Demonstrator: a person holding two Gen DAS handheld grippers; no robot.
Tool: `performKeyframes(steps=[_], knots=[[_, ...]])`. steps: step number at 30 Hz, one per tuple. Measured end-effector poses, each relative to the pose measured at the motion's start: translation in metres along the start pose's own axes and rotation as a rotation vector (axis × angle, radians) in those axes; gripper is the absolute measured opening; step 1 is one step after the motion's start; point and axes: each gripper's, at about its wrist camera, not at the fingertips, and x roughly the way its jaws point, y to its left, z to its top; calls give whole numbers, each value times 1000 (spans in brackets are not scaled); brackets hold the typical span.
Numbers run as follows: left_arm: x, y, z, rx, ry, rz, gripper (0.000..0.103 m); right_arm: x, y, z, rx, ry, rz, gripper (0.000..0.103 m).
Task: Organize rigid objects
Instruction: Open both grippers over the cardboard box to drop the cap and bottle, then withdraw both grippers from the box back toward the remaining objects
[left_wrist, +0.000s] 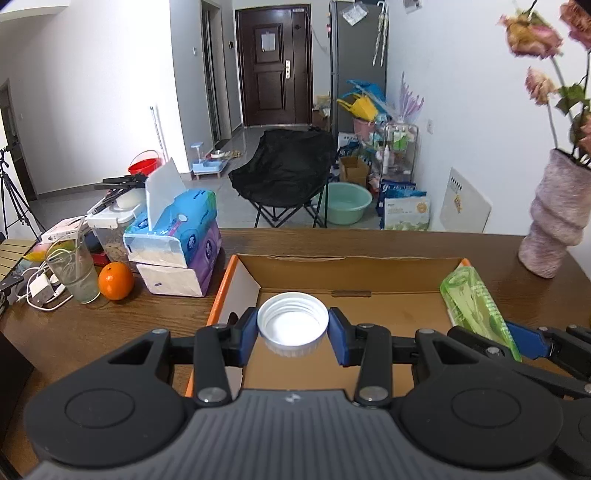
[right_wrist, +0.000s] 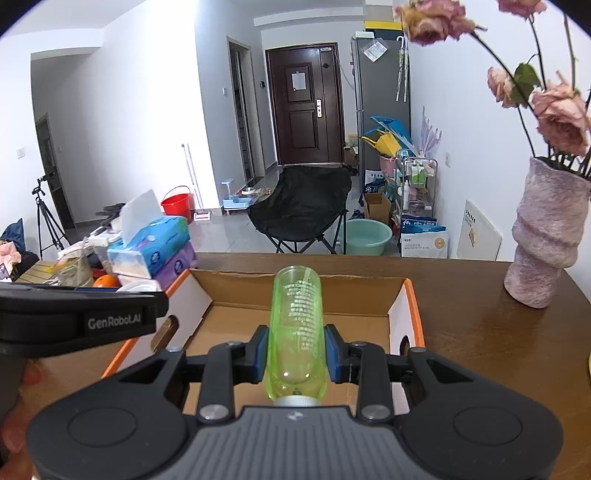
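Left wrist view first, and over on the far left sit an orange (left_wrist: 115, 280) and a stack of tissue packs (left_wrist: 177, 240) on the worktop (left_wrist: 92, 325), well clear of the action. Moving in, the left tongs (left_wrist: 292, 328) are clamped on a white screw cap (left_wrist: 292, 323), blue pads pressing its ribbed wall from both sides, open mouth facing up, hanging over the near left part of the cardboard box (left_wrist: 347, 266). That cap looks light and stiff, and the ribbing should give the pads bite; the side wall is the place to hold it. Further right, the right tongs (right_wrist: 295, 350) are closed on a clear green bottle (right_wrist: 297, 325), gripped across its lower body with the base pointing away over the box's middle. It seems empty, so light, but smooth plastic like that may slip or turn in the pads; a grip near mid-body looks safest. Far right, a vase (right_wrist: 543, 240) of dried flowers stands beside the box
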Motion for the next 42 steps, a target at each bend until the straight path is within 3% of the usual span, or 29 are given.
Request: performKeyframes(steps=[12,14,15,16,17,19,25,32,42], knots=[[65,-5,1,13,107,59,43,67,-24,-3,43,73,-32,30],[69,-4,-1,8,116,72,63,74,-26,-7,32,92,-22,30],[69,-2,-2,1,109,80,85,76,-27,-9,33,94,-20,30],[68,0,-3,-6,86,87,97,75,-28,-11,34,88,-22,38],[66,0,-4,-4,59,97,99,75,-28,-11,35,87,-23,59],[63,1,-5,10,47,96,103,72,-30,-13,34,71,-35,84],[58,8,-7,-14,57,73,103,63,-34,-17,39,52,-68,100],[40,13,-10,-12,45,52,103,53,-31,-21,42,49,-71,102],[3,23,-23,-33,20,20,103,5,-20,-28,19,7,-52,103]])
